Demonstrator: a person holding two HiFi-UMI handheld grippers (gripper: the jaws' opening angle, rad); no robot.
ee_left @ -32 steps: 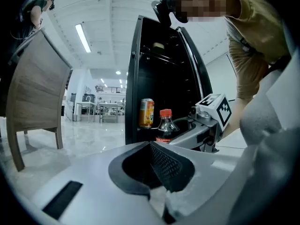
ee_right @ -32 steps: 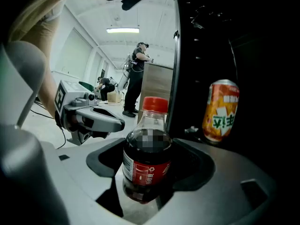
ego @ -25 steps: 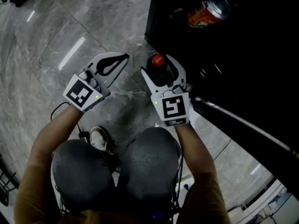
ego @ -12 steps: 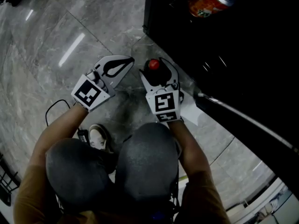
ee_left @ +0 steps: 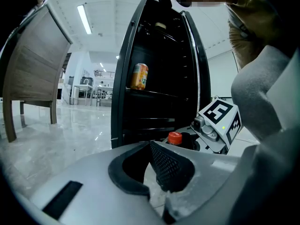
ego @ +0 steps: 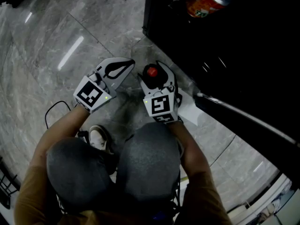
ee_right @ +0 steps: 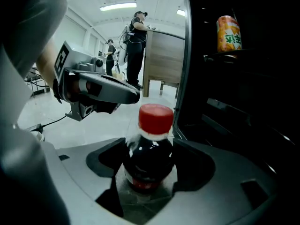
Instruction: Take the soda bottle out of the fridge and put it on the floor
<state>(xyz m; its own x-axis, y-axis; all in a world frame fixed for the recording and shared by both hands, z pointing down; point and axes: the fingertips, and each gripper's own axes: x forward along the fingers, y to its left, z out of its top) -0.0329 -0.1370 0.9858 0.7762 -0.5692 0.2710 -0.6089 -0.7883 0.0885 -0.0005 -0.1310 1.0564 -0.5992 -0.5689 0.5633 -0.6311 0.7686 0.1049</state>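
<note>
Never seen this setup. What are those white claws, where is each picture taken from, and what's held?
A person holds a two-jaw gripper in each hand. One picture comes from a camera on the person's head, looking down; the other two from cameras on the grippers. The right gripper is closed on a red-capped soda bottle, low by the grey floor before the open black fridge, with an orange can inside. The left gripper is shut and empty.

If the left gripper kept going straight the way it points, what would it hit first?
Probably the lower front of the open fridge, passing just left of the soda bottle; depth is unclear.
</note>
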